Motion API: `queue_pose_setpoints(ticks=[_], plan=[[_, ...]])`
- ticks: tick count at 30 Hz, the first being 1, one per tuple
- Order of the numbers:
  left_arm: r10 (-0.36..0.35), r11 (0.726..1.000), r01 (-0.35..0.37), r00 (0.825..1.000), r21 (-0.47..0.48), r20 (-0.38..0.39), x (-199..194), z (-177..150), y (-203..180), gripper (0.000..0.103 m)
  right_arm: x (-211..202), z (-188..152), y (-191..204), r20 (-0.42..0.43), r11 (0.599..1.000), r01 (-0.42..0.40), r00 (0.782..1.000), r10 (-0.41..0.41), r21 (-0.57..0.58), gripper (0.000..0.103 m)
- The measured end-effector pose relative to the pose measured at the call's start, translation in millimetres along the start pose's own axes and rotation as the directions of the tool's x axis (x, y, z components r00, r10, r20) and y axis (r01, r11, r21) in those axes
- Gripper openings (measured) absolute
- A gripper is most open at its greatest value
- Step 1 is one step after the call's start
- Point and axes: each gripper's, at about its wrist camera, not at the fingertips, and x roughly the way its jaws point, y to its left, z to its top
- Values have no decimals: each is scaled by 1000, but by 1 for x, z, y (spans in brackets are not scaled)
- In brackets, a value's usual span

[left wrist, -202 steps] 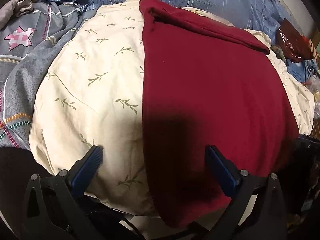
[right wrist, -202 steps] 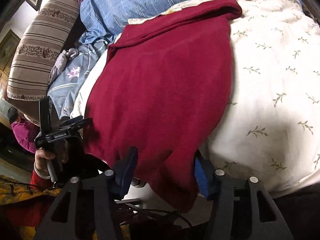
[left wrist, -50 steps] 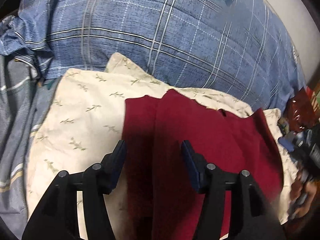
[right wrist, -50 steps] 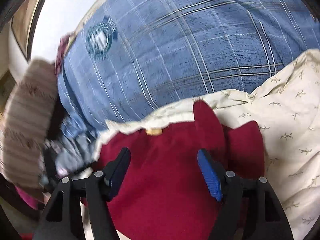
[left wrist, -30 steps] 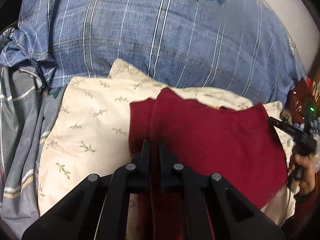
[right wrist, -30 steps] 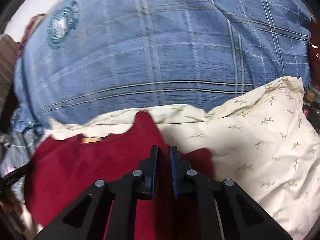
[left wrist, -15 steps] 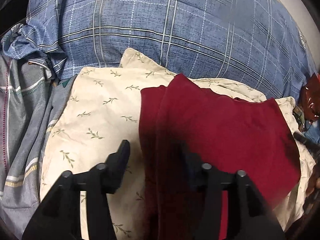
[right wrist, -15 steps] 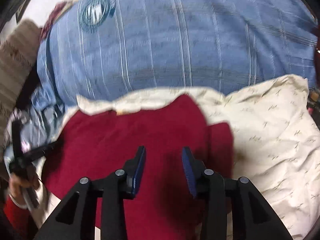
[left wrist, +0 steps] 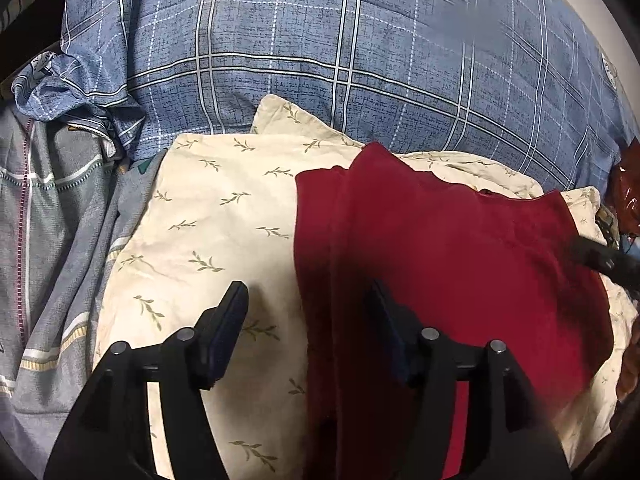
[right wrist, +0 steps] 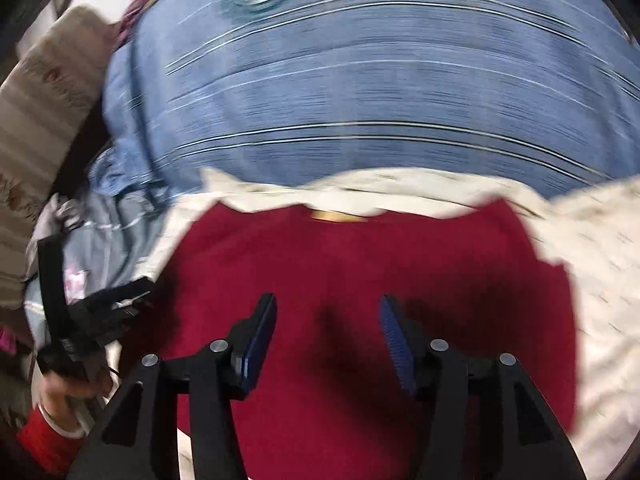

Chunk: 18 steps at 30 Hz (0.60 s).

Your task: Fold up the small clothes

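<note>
A dark red garment (left wrist: 440, 264) lies folded on a cream leaf-print pillow (left wrist: 216, 216). It also fills the middle of the right wrist view (right wrist: 360, 280), which is motion-blurred. My left gripper (left wrist: 308, 304) is open and empty, straddling the garment's left edge. My right gripper (right wrist: 328, 320) is open and empty above the middle of the garment. The left gripper and the hand holding it show at the left of the right wrist view (right wrist: 80, 320). A dark part of the right gripper shows at the right edge of the left wrist view (left wrist: 600, 258).
A blue plaid quilt (left wrist: 360, 60) rises behind the pillow. Grey patterned bedding (left wrist: 48, 220) lies at the left. A brown striped cushion (right wrist: 44, 120) stands at the far left. A dark red shiny bag (left wrist: 626, 200) sits at the right edge.
Both grippers were shut on the garment's top corners a second ago. They have let go, opened wide and drawn back. The right gripper has swung left over the garment.
</note>
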Motion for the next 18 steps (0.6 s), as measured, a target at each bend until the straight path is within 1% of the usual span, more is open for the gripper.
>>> queue_pose_setpoints(ticks=[3,4,6,9,10,11,13,15,16,17,18], plan=[[1,1000,-1,1000,3,3,-2,0,2,63,31,18,35,-8,997,-31,999,31,-72,55],[-1,1000,1,1000,3,1,-2,0,3,63,39,21,40,-12,996,-49,999,48,-79,55],[-5,1000,5,1000,5,-3,-2,-1,5,64,53,33,56,-28,992,-106,994,105,-68,55],[-18,1000,18,1000,6,-17,-3,-1,9,64,78,53,67,-57,985,-174,983,173,-9,55],[-22,1000,23,1000,6,-20,-4,0,10,64,85,57,71,-71,983,-183,981,183,3,56],[-24,1000,24,999,7,-22,-4,1,12,64,94,63,75,-91,982,-187,978,187,10,58],[-25,1000,25,1000,-2,-16,-6,3,17,64,112,70,81,-130,984,-175,976,175,14,62],[-36,999,36,999,-21,-17,-7,3,22,67,130,73,86,-170,984,-174,970,175,20,62],[-42,999,41,999,-29,-22,-6,3,23,67,136,72,86,-191,985,-170,967,171,18,60],[-44,999,43,999,-31,-26,-5,2,23,67,147,71,89,-224,988,-154,963,150,-1,47],[-43,999,42,999,-29,-28,-4,1,23,67,151,71,91,-229,989,-144,964,135,-23,29]])
